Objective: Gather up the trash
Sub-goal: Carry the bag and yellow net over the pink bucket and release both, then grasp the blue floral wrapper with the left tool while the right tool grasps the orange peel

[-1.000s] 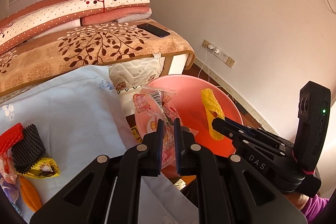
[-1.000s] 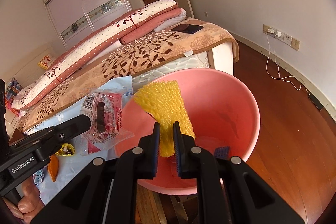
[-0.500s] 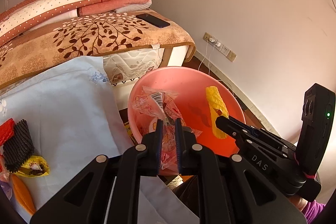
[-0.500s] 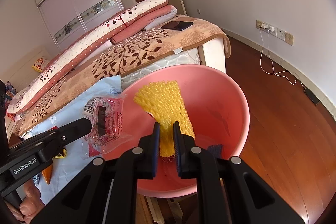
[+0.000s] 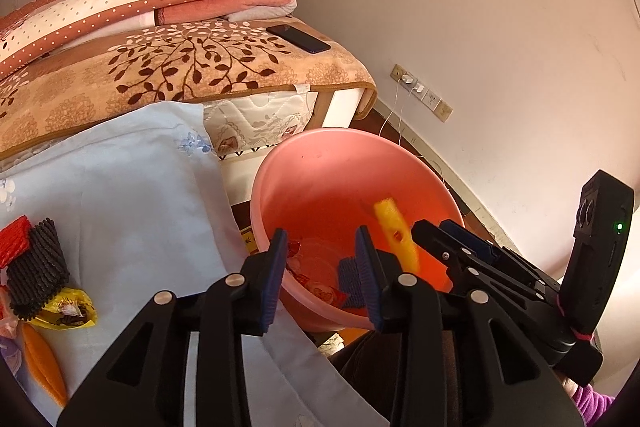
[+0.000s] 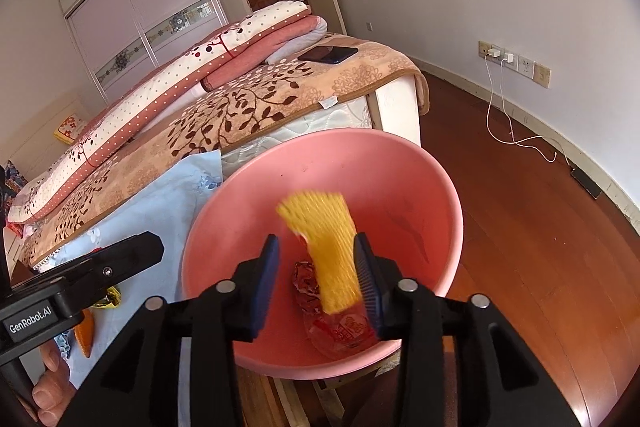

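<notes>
Both tongs spread apart over pink basin (image 6: 420,179): left tongs (image 5: 322,277), right tongs (image 6: 316,279). Yellow foam net (image 6: 324,247) blurred between right tongs' fingers, inside basin. Clear wrapper (image 6: 340,327) on basin bottom.

The left wrist camera sits close behind the left tongs (image 5: 322,273) and looks forward and down along them into the pink basin (image 5: 312,155) just ahead, with the bed (image 5: 180,67) beyond. The right wrist camera sits close behind the right tongs (image 6: 316,277), facing the same basin (image 6: 400,155) from its other side. Both views share the basin, the bed, the wall sockets (image 5: 424,95) and each other's tongs.
</notes>
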Demonstrator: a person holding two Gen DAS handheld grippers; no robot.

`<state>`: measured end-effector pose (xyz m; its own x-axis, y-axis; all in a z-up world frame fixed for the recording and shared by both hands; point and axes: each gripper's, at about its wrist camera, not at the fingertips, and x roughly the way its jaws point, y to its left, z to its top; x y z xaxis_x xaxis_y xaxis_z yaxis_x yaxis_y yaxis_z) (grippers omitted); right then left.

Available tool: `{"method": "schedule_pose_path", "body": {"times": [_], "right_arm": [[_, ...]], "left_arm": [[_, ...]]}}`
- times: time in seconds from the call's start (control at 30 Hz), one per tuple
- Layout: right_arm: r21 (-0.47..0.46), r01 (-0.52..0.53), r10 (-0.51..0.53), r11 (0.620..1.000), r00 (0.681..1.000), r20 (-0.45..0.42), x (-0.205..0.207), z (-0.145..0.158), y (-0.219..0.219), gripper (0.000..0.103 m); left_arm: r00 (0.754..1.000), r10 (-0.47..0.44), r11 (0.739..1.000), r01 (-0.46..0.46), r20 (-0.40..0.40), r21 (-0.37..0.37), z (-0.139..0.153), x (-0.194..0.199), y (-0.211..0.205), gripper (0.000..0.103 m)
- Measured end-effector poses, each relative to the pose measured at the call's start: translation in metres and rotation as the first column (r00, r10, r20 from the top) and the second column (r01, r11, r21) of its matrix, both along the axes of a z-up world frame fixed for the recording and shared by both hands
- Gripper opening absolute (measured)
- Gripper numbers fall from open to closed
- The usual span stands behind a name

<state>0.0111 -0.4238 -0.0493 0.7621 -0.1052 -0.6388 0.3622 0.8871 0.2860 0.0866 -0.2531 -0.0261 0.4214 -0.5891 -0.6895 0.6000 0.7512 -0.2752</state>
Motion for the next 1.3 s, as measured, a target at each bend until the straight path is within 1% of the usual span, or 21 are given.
{"method": "schedule_pose_path", "body": {"times": [0.2,0.5,0.67,1.0,1.2,1.3], "right_arm": [[-0.023,-0.004,0.004,1.0,1.0,0.005,0.0,0.004,0.005,0.047],[-0.042,-0.025,0.026,0.999,1.0,0.016,-0.001,0.013,0.017,0.048],[-0.062,-0.054,0.056,0.997,0.998,0.021,0.0,0.018,0.031,0.049],[-0.107,-0.167,0.169,0.98,0.985,0.017,0.008,0.023,0.08,0.049],[-0.143,-0.261,0.264,0.955,0.964,0.006,0.017,0.024,0.117,0.049],[-0.152,-0.306,0.309,0.94,0.951,-0.004,0.022,0.024,0.135,0.049]], "left_arm": [[1.0,0.021,1.0,-0.021,0.004,-0.012,0.004,-0.002,0.012,0.035],[0.997,0.07,0.997,-0.069,0.029,-0.026,0.013,-0.005,0.034,0.035],[0.992,0.116,0.993,-0.116,0.058,0.007,0.014,-0.006,0.046,0.035],[0.968,0.227,0.972,-0.232,0.104,0.037,0.01,-0.006,0.088,0.035],[0.949,0.277,0.955,-0.289,0.151,0.061,0.007,-0.011,0.117,0.035],[0.935,0.31,0.944,-0.325,0.171,0.062,0.008,-0.013,0.136,0.035]]}}
